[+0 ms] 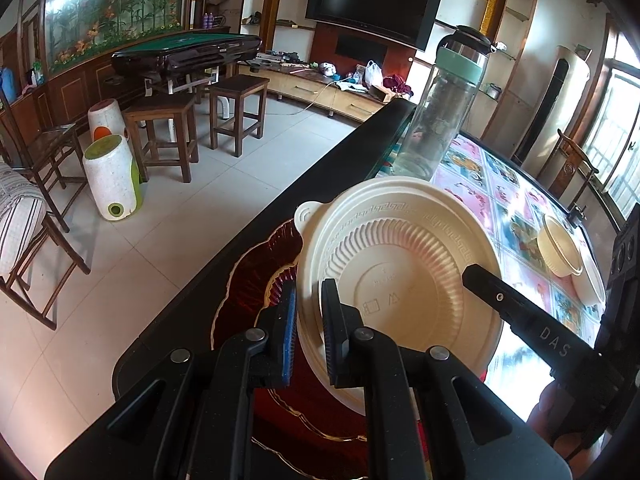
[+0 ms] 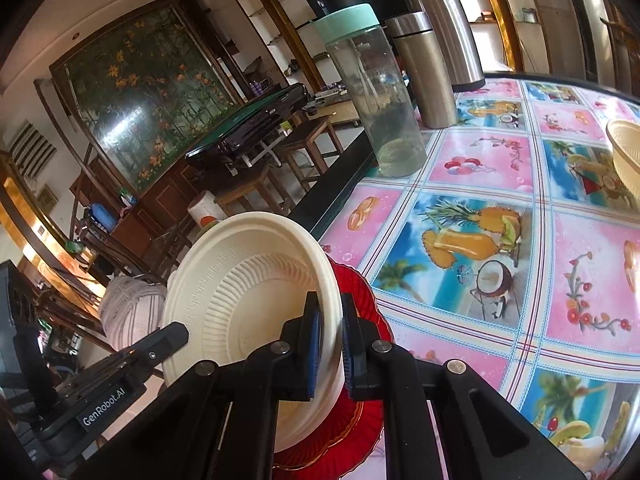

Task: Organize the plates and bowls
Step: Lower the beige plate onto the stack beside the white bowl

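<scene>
A cream ribbed plate [image 1: 400, 272] [image 2: 248, 292] hangs tilted just above a dark red, gold-rimmed plate [image 1: 248, 280] [image 2: 360, 296] at the table's corner. My left gripper [image 1: 309, 320] is shut on the cream plate's near left rim. My right gripper [image 2: 330, 340] is shut on the opposite rim. In the left wrist view, one of the right gripper's fingers [image 1: 500, 296] lies across the plate's right side. The left gripper's fingers [image 2: 160, 344] show at the left of the right wrist view. A stack of cream bowls [image 1: 560, 248] [image 2: 624, 152] stands farther along the table.
A clear bottle with a mint lid [image 1: 436, 120] [image 2: 376, 92] stands near the table's black edge [image 1: 320, 168]. Two steel flasks [image 2: 424, 68] stand behind it. The tablecloth [image 2: 500, 240] has a pink and blue fruit print. Wooden stools [image 1: 168, 136] and white bins [image 1: 116, 180] stand on the floor.
</scene>
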### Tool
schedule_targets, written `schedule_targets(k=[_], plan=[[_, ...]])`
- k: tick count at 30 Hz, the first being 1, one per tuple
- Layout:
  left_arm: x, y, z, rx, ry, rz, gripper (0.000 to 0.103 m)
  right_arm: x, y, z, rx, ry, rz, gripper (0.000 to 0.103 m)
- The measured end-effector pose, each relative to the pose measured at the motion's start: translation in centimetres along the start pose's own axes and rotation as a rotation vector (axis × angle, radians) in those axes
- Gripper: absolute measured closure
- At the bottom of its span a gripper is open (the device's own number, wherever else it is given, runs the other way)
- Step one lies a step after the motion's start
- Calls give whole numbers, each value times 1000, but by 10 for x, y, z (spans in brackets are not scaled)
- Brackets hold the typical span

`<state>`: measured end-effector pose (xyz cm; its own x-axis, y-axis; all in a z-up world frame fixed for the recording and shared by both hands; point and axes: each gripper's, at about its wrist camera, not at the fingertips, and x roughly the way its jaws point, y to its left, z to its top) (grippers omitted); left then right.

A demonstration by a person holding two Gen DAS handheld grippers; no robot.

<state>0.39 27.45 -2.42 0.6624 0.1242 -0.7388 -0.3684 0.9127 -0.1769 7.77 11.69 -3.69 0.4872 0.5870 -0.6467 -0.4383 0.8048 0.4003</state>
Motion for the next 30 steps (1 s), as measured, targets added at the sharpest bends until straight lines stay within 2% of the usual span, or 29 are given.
schedule_targets(k=[11, 21, 30], plan=[[2, 0, -3, 10, -1, 40, 93, 2, 9, -5, -83, -18, -35, 89], [1, 2, -3, 22, -11, 85, 93, -10, 21, -10, -164, -71, -67, 89], [-11, 5, 1, 23, -47, 124, 93, -19, 21, -10, -168, -98, -62, 80]])
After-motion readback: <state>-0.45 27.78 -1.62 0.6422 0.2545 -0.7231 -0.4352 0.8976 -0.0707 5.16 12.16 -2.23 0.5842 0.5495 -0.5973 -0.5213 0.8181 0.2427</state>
